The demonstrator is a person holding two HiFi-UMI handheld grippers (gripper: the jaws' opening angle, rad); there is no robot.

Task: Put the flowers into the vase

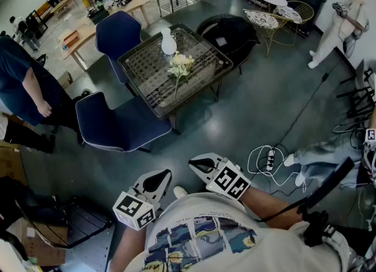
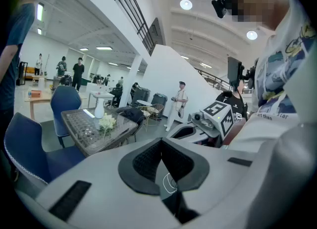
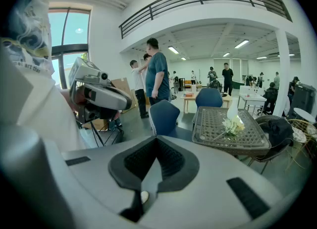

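Far left: person in a dark blue shirt [image 1: 20, 83], standing near a blue chair [image 1: 120, 125] pulled up to the table's near-left side. Second blue chair [image 1: 116, 34] behind it, at the far-left side.

Centre: glass-topped wicker table [image 1: 144, 80]. White vase [image 1: 168, 43] upright near the far edge. Pale yellow flowers [image 1: 180, 64] lying flat just in front of the vase, blooms toward it, stem pointing at the near edge. Too small to tell whether blooms and vase touch.

Right of the table: dark wicker chair [image 1: 230, 33]. Further right, on the floor, white power strip with looped cables [image 1: 269, 159]. Far right: person in white [image 1: 346, 21].

Bottom, close to the wearer's printed T-shirt [image 1: 200, 238]: left gripper [image 1: 157, 180], pads pressed together on nothing. Beside it, right gripper [image 1: 202, 167], likewise closed and empty. Both well apart from the table, aimed toward it and tilted slightly down.
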